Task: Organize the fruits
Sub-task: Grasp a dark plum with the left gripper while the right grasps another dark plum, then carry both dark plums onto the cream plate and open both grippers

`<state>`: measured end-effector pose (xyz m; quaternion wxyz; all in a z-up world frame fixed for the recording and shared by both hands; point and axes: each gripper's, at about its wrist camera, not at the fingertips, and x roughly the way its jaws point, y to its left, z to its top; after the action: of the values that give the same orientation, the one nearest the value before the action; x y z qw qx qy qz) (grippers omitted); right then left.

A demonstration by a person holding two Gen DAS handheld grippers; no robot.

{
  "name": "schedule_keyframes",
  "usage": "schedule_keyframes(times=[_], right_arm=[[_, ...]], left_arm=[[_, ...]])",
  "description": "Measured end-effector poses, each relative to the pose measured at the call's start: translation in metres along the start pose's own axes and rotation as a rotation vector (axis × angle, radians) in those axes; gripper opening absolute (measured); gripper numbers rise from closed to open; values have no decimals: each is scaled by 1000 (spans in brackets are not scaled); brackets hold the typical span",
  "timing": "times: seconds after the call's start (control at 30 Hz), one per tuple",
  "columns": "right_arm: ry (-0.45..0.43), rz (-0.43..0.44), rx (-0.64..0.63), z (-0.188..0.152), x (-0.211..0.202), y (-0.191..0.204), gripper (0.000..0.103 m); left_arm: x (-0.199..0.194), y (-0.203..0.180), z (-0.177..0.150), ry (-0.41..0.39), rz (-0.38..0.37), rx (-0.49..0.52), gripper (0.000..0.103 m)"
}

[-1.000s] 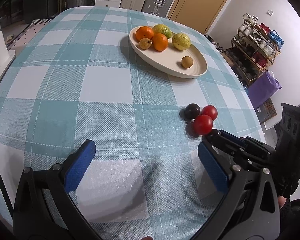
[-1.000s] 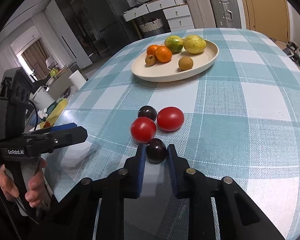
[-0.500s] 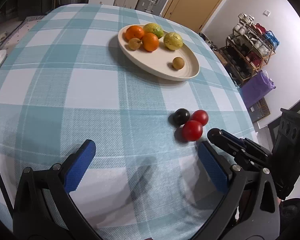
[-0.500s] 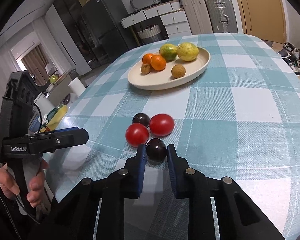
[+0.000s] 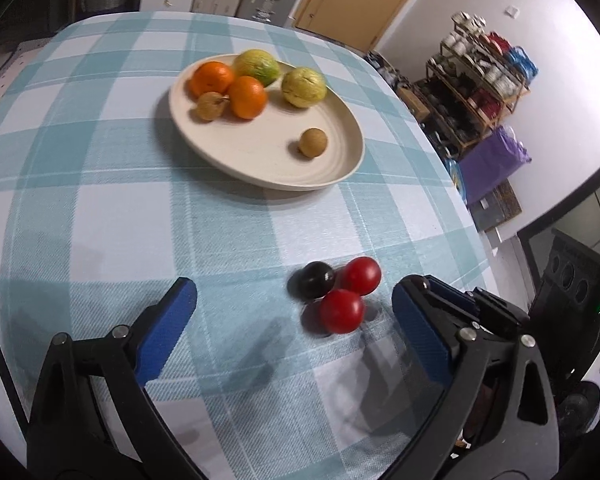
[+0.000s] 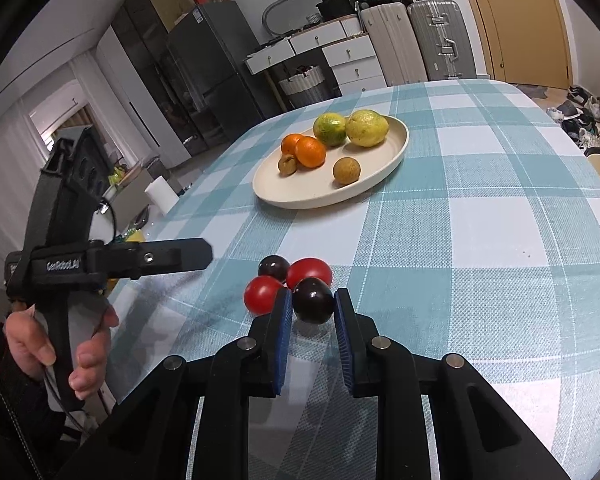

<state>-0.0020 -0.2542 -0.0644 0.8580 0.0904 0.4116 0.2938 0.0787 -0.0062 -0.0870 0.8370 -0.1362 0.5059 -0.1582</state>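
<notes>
My right gripper (image 6: 313, 307) is shut on a dark plum (image 6: 313, 305), held just above the checked tablecloth. Beside it on the cloth lie two red tomatoes (image 6: 263, 293) (image 6: 309, 272) and another dark plum (image 6: 273, 267); they also show in the left wrist view (image 5: 341, 310) (image 5: 360, 275) (image 5: 313, 279). A cream plate (image 6: 300, 192) (image 5: 260, 160) farther back holds two oranges, a green citrus, a yellow fruit and two small brown fruits. My left gripper (image 5: 294, 320) is open and empty, hovering over the cloth near the tomatoes. In the left wrist view, my left gripper's right finger hides the held plum.
The table's right edge (image 5: 472, 216) drops to a floor with a shelf rack (image 5: 480, 92) and purple bag. A paper roll (image 6: 162, 194) and clutter stand past the left edge. Cabinets and suitcases (image 6: 412, 48) lie behind the table.
My right gripper has lifted the dark plum slightly and drawn back from the tomatoes. My left gripper has moved forward and closer to the three fruits on the cloth.
</notes>
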Motion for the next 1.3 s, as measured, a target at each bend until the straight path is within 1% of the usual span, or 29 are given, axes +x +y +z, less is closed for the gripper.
schedule_keyframes(times=[0.1,0.17,0.2,0.27,0.33,0.4,0.43,0.47,0.6,0.67,0.77,0.8,0.87,1.0,1.13,1.3], right_arm=[[-2,7,6,2,-1,-4,22],[-7,10,12,2,-2,-5,22],[-8,15,17,2,-2,-6,22],[-9,19,24,2,-2,-8,22],[-8,28,30,2,-2,-9,22],[-6,36,32,3,-2,-10,22],[-7,38,31,3,-2,-10,22],[-7,41,31,3,-3,-11,22],[-6,52,37,4,-2,-12,22],[-6,54,43,3,-1,-13,22],[-3,60,54,2,-1,-16,22],[-2,63,57,3,0,-17,22],[-1,65,62,2,0,-17,22],[-1,71,64,3,0,-17,22],[0,70,62,4,1,-17,22],[-8,59,57,6,0,-15,22]], left_arm=[[8,-7,5,30,1,29,86],[13,-10,8,45,0,49,77],[15,-13,10,52,8,61,74],[19,-16,12,67,23,83,60],[22,-17,14,81,17,91,52],[25,-18,14,97,9,96,47],[27,-19,15,109,9,100,40],[29,-20,15,122,8,103,37],[36,-20,17,155,-8,99,37],[40,-21,17,174,-14,97,30],[45,-21,18,195,-35,88,26],[46,-21,18,196,-31,87,26],[47,-21,18,195,-19,88,20],[46,-19,17,193,-29,85,20],[42,-16,16,171,-23,78,20],[32,-12,17,148,-51,70,20]])
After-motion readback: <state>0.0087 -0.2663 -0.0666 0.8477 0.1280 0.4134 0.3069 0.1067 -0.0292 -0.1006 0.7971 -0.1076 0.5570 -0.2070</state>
